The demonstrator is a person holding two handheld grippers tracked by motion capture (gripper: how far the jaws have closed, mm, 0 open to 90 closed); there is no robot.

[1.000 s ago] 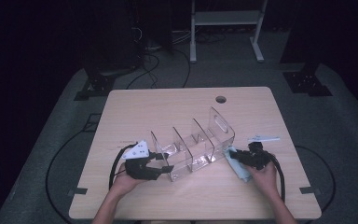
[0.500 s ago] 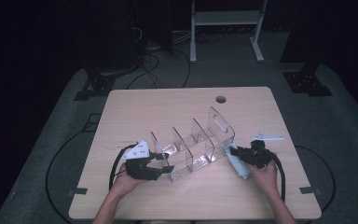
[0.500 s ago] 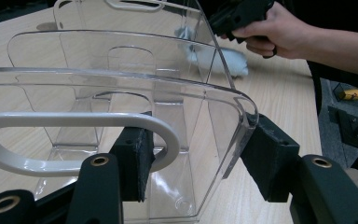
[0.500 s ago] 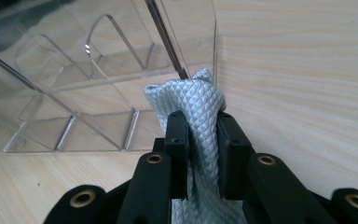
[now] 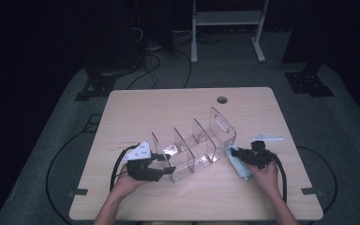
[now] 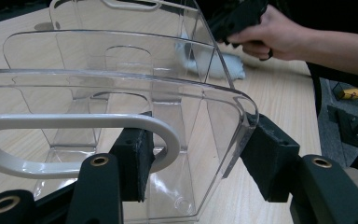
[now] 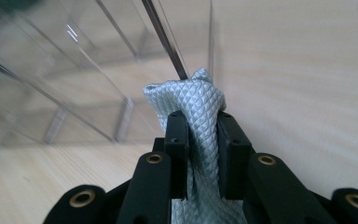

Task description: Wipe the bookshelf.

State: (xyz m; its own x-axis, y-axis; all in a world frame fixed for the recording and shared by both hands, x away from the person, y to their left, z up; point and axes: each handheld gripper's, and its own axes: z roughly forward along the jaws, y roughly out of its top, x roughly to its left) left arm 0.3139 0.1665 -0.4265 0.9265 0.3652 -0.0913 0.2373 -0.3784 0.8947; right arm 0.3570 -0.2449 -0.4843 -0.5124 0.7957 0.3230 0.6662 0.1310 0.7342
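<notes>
progress: wiping looks under way, cloth at organiser's end wall, inner bays apparently left | left hand-held gripper: pinching near end panel of the clear acrylic divided organiser, steadying it on pale wooden counter | right hand-held gripper: pressed tight on pale blue quilted cloth, against far end
</notes>
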